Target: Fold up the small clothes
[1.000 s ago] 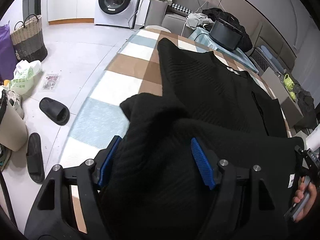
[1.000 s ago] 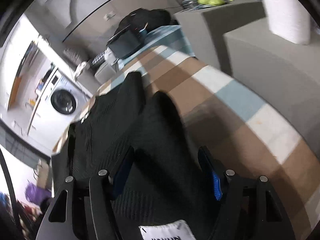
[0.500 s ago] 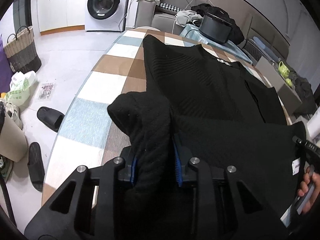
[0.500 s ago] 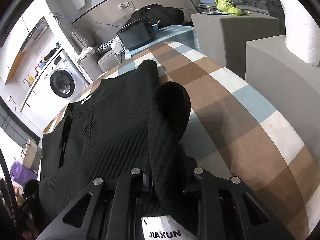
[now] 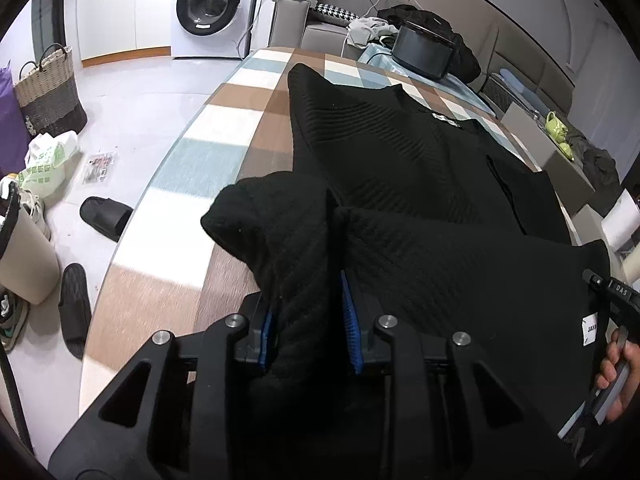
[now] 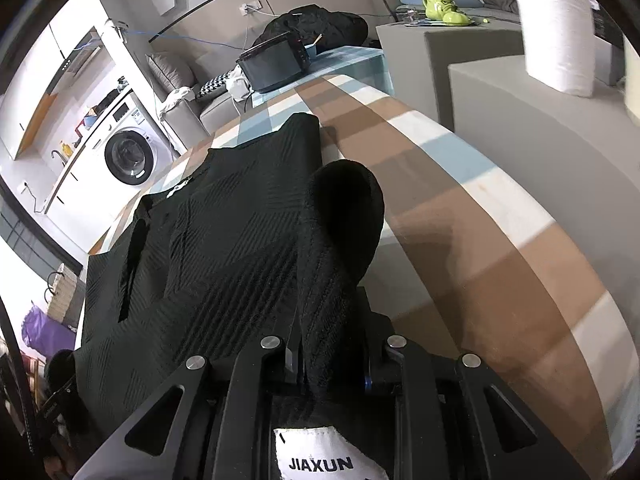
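Note:
A black ribbed sweater [image 5: 400, 152] lies spread on the checked table [image 5: 208, 160]. My left gripper [image 5: 308, 320] is shut on a bunched fold of its near edge, and the cloth bulges up between the blue pads [image 5: 350, 320]. In the right wrist view the same sweater [image 6: 224, 232] stretches away to the left. My right gripper [image 6: 332, 360] pinches another raised fold of it, with its jaws easing open slightly around the cloth. A white "JIAXUN" label [image 6: 320, 460] shows just below the jaws. The near edge hangs lifted between both grippers.
The table's curved edge [image 6: 520, 280] runs close on the right, with grey blocks [image 6: 520, 92] and a white roll [image 6: 556, 28] beyond. A black box [image 5: 424, 52] sits at the far end. On the floor to the left are slippers [image 5: 104, 216] and a basket [image 5: 48, 92].
Both grippers went from wide open around the sweater's edge to closed on folds of it. Both have since moved forward across the table with the cloth.

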A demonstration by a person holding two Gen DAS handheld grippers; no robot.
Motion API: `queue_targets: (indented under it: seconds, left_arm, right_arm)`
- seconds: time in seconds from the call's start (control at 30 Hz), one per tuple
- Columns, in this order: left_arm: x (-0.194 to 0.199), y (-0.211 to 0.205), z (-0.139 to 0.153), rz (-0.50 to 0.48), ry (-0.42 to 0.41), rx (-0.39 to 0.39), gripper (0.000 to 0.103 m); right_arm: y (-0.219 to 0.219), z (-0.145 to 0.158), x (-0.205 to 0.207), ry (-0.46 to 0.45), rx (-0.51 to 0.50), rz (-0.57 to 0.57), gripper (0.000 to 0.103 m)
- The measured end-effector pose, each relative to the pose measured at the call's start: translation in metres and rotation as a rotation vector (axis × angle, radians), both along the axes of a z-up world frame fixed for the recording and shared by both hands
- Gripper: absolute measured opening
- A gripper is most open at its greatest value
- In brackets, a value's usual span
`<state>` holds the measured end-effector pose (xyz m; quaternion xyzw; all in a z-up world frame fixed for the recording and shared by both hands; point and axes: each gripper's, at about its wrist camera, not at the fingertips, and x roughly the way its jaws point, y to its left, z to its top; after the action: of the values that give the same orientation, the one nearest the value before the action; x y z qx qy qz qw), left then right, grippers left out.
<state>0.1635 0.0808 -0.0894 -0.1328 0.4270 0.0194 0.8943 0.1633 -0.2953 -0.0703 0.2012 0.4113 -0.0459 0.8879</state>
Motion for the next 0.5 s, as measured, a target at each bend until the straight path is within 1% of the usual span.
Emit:
queue_targets:
  seconds: [0.03, 0.07, 0.1, 0.17, 0.27, 0.4, 0.47, 0.5]
  left_arm:
    - [-0.003, 0.002, 0.001, 0.009, -0.002, 0.000, 0.032]
    - [-0.006, 0.005, 0.002, 0.024, -0.002, -0.003, 0.036]
    - [-0.011, 0.011, 0.004, 0.049, -0.002, -0.013, 0.045]
    - [-0.019, 0.018, 0.008, 0.077, -0.018, -0.035, 0.056]
    - [-0.031, 0.025, 0.012, 0.080, -0.043, -0.043, 0.056]
    - [-0.044, 0.026, 0.013, 0.076, -0.035, -0.045, 0.056]
    - [-0.048, 0.026, 0.017, 0.072, -0.045, -0.043, 0.056]
    - [-0.050, 0.026, 0.021, 0.071, -0.055, -0.036, 0.056]
  right_arm:
    - [-0.003, 0.000, -0.001, -0.002, 0.018, 0.001, 0.025]
    - [-0.007, 0.000, -0.002, -0.007, 0.052, 0.004, 0.041]
    - [-0.011, 0.000, -0.002, -0.011, 0.077, 0.005, 0.049]
    - [-0.017, 0.002, -0.008, -0.036, 0.110, -0.010, 0.050]
    - [-0.019, 0.006, -0.018, -0.054, 0.092, 0.019, 0.052]
    - [-0.023, 0.010, -0.033, -0.053, 0.063, 0.060, 0.053]
    - [-0.021, 0.014, -0.039, -0.041, 0.046, 0.107, 0.053]
    - [-0.020, 0.019, -0.044, -0.048, 0.020, 0.125, 0.053]
